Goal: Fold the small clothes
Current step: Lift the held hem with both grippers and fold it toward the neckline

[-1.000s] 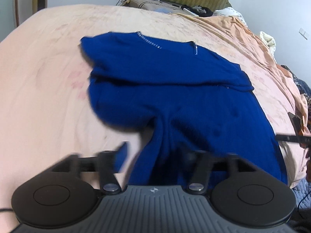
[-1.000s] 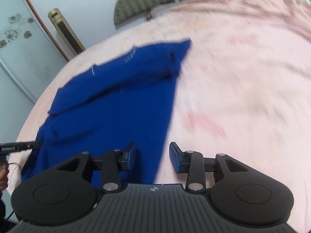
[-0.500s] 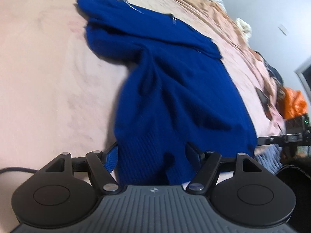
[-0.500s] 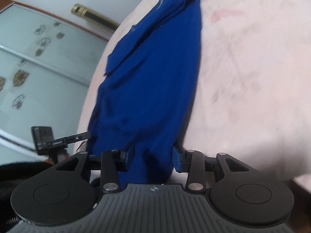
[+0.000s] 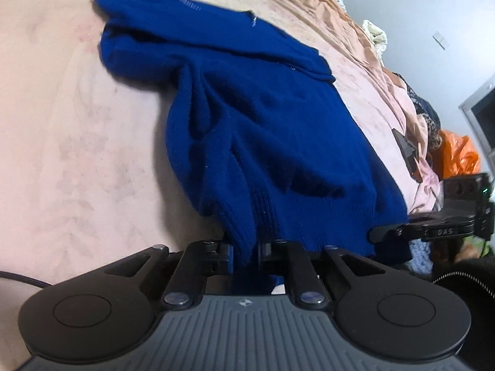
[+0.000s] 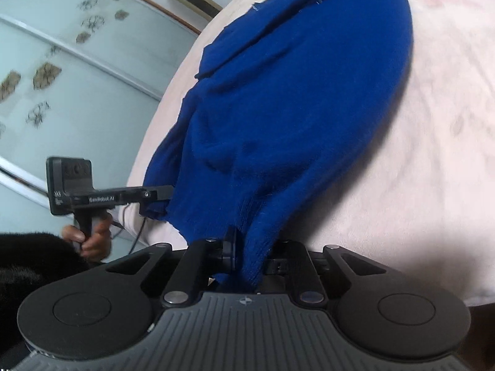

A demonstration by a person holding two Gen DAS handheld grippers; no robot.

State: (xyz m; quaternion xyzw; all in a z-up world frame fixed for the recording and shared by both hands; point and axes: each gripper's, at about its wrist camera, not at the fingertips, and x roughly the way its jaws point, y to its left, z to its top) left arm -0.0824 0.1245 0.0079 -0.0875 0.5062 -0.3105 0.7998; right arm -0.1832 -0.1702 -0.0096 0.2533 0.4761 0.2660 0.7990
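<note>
Both grippers are now clamping the ribbed hem of the blue sweater [image 5: 266, 130], where half a second ago their fingers were standing spread on either side of it. Nearest the left wrist camera, the left gripper [image 5: 246, 255] is pinching a bunched fold of the hem, its two fingers drawn close with only the knit between them. Nearest the right wrist camera, the right gripper [image 6: 250, 261] is doing the same at the opposite hem corner, the fabric hanging down between its closed fingers toward the gripper body.

Just beyond the fingers, the hem is lifting off the pink bedspread [image 5: 77, 142] and casting a shadow on it, while creases are running up from each pinched point into the body of the garment. Off to the side in each view the other gripper is showing at the far hem corner, and in the right wrist view the person's left hand [image 6: 92, 235] is wrapping around the left gripper's handle.

Farther up, the sweater is lying spread on the bed, with its upper part resting flat at the far end. Past the bed's right edge an orange bag [image 5: 458, 157] is sitting, and on the other side a glass sliding door [image 6: 62, 71] with flower motifs is standing
</note>
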